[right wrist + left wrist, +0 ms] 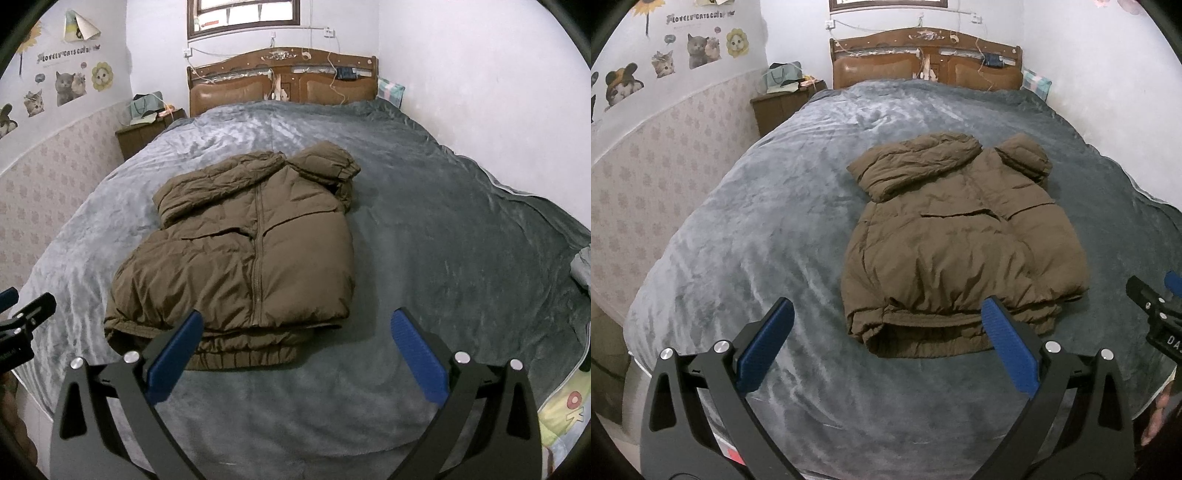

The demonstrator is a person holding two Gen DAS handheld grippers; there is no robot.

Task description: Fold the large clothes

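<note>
Left wrist view shows the left gripper point(886, 325) spread wide and holding nothing, hovering above the foot of the bed point(738, 229). Just ahead of it and toward its right finger lies the brown puffer jacket point(960, 236), its elastic hem point(923, 332) nearest the gripper and the hood point(916, 162) farthest away. Both sleeves look already folded in across the body, which would explain the compact, roughly rectangular shape. The right gripper point(295, 332) is likewise released and empty, with the jacket ahead and toward its left finger. Each gripper sits back from the hem on its own side, apart from the cloth, probably so that both hem corners can be taken together. The likely next fold carries the hem toward the hood; the slick, puffy filling may spring back.
</note>
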